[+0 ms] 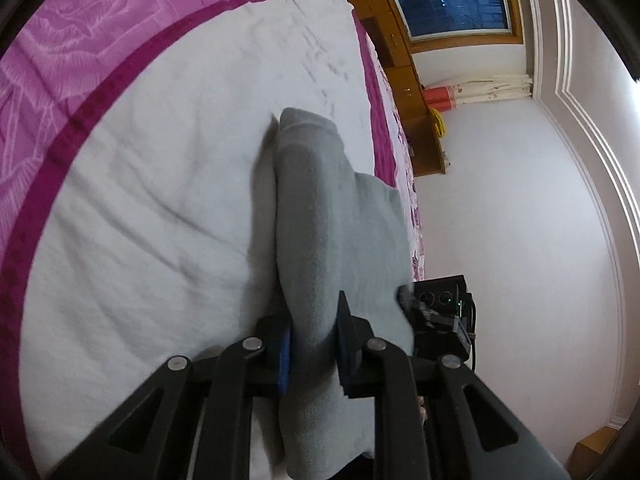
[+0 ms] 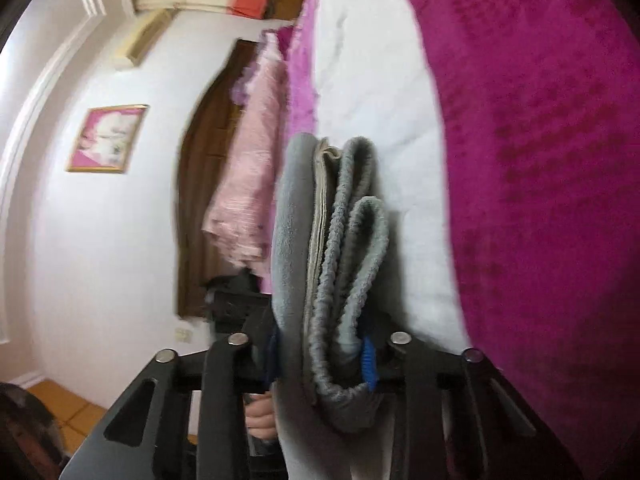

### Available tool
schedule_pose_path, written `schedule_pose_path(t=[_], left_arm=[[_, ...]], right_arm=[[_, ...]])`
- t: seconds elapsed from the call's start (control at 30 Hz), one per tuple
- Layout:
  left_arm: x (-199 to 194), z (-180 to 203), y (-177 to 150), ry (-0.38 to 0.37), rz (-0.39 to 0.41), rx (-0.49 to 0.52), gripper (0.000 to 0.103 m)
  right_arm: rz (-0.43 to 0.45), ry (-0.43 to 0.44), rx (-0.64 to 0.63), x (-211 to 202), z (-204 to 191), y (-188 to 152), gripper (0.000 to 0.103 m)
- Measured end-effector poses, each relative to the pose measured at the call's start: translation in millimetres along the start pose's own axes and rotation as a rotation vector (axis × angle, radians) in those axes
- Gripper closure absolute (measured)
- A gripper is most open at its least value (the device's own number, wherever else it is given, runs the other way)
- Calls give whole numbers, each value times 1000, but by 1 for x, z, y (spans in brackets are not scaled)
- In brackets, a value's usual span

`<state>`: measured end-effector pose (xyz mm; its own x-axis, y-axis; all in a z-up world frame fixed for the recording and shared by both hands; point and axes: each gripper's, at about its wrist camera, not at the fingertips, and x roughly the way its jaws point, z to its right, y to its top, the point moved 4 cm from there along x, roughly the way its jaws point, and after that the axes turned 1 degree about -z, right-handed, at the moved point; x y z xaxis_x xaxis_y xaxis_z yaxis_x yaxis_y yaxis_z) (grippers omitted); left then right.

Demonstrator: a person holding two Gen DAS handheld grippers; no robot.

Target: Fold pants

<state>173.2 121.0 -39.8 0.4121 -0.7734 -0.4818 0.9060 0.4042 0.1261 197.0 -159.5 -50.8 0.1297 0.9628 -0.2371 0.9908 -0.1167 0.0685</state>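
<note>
Two black two-finger grippers are each clamped on the same soft grey fleece pants. Your left gripper [image 1: 312, 344] pinches a smooth bunched fold of the grey fleece pants [image 1: 320, 216] between its blue-faced pads; from there the cloth runs away toward twelve o'clock over the rumpled white bed sheet [image 1: 160, 184]. Your right gripper [image 2: 320, 356] squeezes several stacked layers, the ribbed elastic waistband [image 2: 344, 248] looping up toward twelve o'clock. The other tool [image 1: 438, 316] shows at three o'clock in the left view. A magenta patterned bedspread [image 1: 80, 40] borders the sheet.

The risk, as I judge it: the thick stack on the right could slip a layer if you pull apart unevenly, spoiling the fold. The pants look plush, thick and already partly doubled.
</note>
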Motion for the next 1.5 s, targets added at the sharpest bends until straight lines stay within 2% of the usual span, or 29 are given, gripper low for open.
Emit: schedule_pose_path(t=[0.07,0.2,0.33,0.57,0.77,0.97,1.13,1.27,1.4,1.47,1.5], left_arm=[[1,2,-1,13,2,16,85],[5,16,1,87,16,75,85],[3,44,2,193,49,186,85],[-26,65,26,231,87,245,85],[-65,68,63,336,161,318,85],[-104,56,131,456,229,333,85],[-125,38,194,558,257,326,85],[-118,5,234,607,248,301,85],[-102,-24,254,637,201,275,84],[-95,-33,261,668,180,279,78],[-96,-33,259,701,191,297,69]], right_arm=[[7,-38,14,-5,6,1,84],[31,-176,-74,-8,-8,-2,84],[50,-226,-96,-11,-19,-5,85],[86,-271,-205,-17,-61,-11,85],[81,-268,-300,32,-94,13,85],[79,-334,-501,112,-133,46,85],[62,-300,-484,182,-138,93,85],[30,-323,-458,223,-125,121,85],[7,-383,-430,247,-105,136,85],[-3,-467,-431,254,-97,139,82],[5,-506,-434,254,-96,139,76]])
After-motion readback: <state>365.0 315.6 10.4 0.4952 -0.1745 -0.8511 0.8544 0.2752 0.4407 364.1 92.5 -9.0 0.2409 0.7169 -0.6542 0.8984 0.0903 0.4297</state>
